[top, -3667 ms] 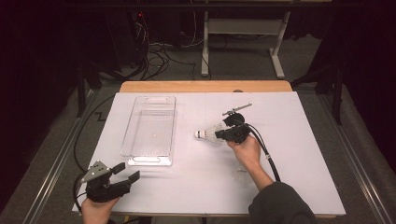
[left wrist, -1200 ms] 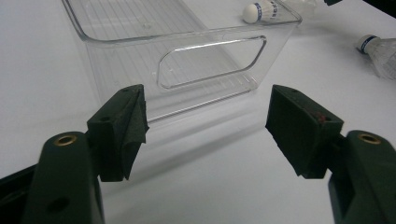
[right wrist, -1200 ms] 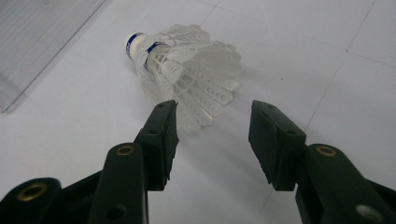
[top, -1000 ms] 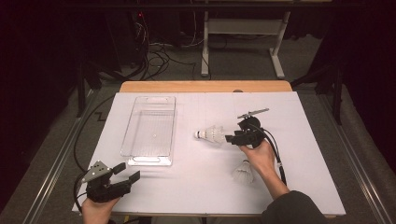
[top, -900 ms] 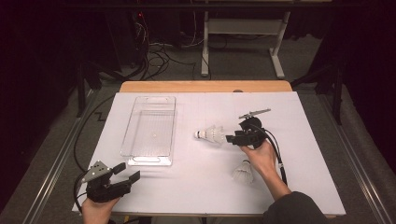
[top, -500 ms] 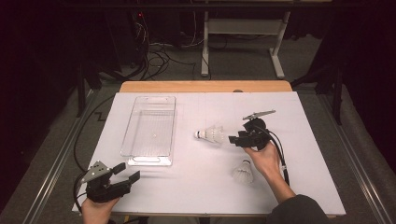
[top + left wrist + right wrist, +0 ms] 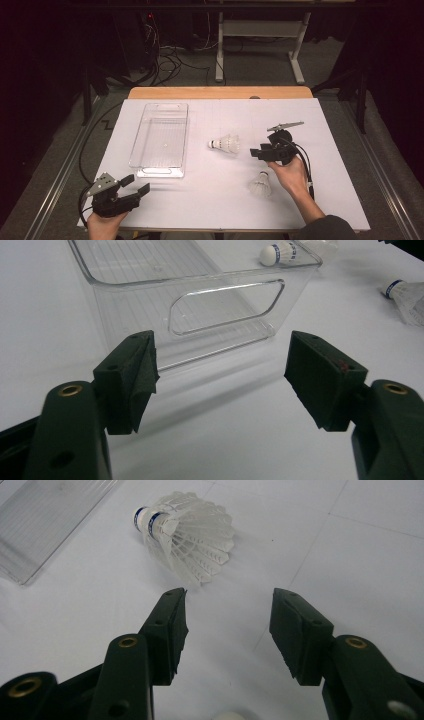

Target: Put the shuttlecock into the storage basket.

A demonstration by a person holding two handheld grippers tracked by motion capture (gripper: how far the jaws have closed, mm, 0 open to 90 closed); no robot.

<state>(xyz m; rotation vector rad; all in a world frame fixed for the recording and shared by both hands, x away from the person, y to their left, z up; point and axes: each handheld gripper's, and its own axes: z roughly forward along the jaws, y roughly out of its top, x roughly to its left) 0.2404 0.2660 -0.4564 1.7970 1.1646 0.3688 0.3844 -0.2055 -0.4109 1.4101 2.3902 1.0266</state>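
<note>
At far left the left gripper (image 7: 131,189) is held low near the front edge of the surface (image 7: 210,210), its fingers (image 7: 132,372) spread wide with nothing between them – no change is seen there against the earlier frames. Just ahead of it the clear bin (image 7: 161,140) lies empty, its handled end wall facing the gripper, with bare surface on both long sides.

Right of the bin, one shuttlecock (image 7: 225,145) lies on its side, cork pointing toward the bin. A second shuttlecock (image 7: 260,184) stands further front, beside the right hand (image 7: 292,175).

The right gripper (image 7: 256,152) has been drawn back rightward from the first shuttlecock; a moment ago its fingers were at the feathers, now a small gap is seen. Its fingers (image 7: 172,630) have just been opening and stand apart, empty, aimed at the skirt. This is judged a re-approach – the shuttlecock is not yet taken, and nothing is yet in the bin.

Open room is left between shuttlecock and bin; the far and right edges are well apart from the work.
</note>
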